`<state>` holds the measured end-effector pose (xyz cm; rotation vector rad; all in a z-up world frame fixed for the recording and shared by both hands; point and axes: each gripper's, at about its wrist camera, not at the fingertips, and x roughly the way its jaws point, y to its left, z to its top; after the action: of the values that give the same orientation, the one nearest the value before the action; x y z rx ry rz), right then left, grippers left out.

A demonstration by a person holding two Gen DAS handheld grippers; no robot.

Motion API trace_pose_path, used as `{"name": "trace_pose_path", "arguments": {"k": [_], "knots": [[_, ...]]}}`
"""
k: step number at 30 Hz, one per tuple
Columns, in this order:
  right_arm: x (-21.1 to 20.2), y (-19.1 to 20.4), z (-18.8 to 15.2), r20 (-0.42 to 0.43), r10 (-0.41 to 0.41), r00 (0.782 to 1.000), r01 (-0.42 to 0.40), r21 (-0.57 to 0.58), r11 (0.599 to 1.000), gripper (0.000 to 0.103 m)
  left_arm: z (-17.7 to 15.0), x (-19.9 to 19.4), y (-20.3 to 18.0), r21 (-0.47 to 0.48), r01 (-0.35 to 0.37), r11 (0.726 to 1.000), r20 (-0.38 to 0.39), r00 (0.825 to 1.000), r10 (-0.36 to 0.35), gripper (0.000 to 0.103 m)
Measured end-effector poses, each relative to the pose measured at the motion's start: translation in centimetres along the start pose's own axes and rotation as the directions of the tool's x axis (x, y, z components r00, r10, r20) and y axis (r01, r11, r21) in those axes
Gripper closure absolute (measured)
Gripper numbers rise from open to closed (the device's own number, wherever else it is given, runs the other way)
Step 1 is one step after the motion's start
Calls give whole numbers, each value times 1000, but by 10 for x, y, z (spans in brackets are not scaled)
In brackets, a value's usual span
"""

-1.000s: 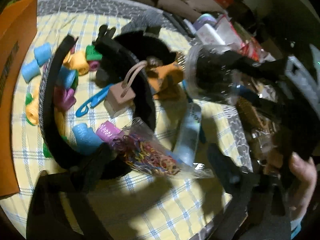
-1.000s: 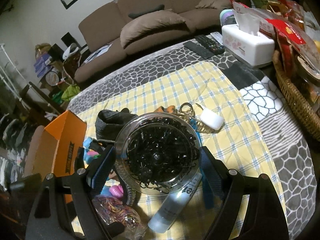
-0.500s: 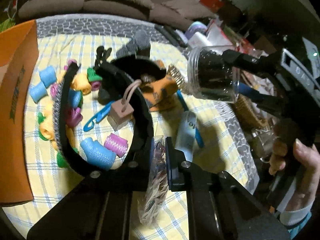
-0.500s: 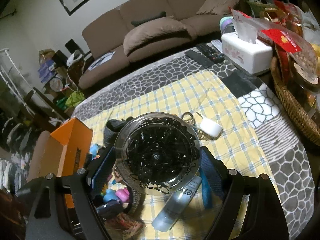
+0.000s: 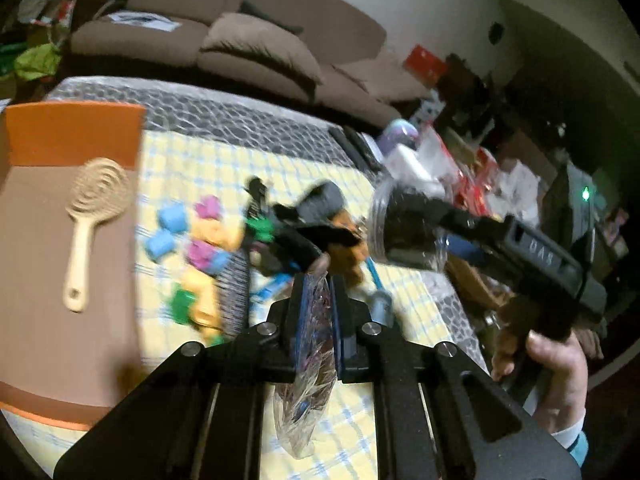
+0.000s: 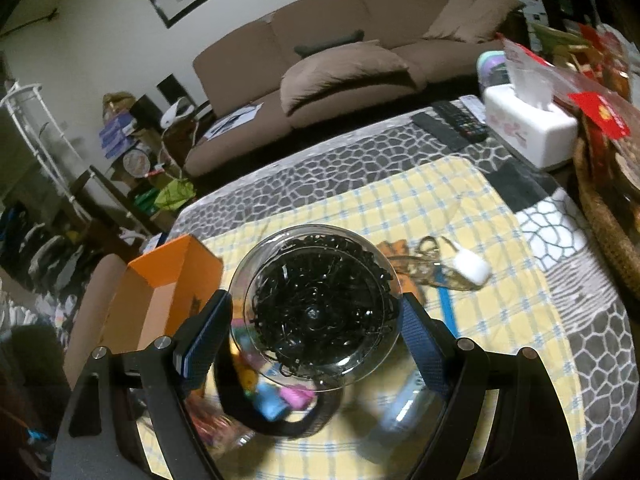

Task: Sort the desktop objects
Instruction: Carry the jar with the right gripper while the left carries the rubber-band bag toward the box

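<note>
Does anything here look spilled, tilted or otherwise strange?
Nothing spilled. The clear jar of black hair ties lies on its side in the right gripper, and the plastic bag hangs crumpled from the left gripper.

Bare checked cloth lay open at the counter's far side. Toward the orange box the way was crowded with foam rollers and a black band (blurred in both views). A tissue box and wicker basket walled the right edge.
</note>
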<state>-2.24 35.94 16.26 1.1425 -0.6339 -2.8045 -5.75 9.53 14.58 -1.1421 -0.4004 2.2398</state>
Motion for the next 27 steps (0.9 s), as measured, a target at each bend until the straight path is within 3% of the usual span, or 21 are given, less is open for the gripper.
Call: {"name": "trace_pose_path", "arguments": {"k": [5,14,27], "knots": [[14,31,-3,-15,18,1000,-19,-40,999,18,13,-24,31,-34,-35,999,45,998,36,93],[41,95,-10,-39,69,997,-73,-113,991,18,22,-63,72,-94,-29,995,114,993,40,93],[85,175,-20,-89,148,985,-162,-181,970,18,29,-118,156,-248,-58,967,220,969,115,93]]}}
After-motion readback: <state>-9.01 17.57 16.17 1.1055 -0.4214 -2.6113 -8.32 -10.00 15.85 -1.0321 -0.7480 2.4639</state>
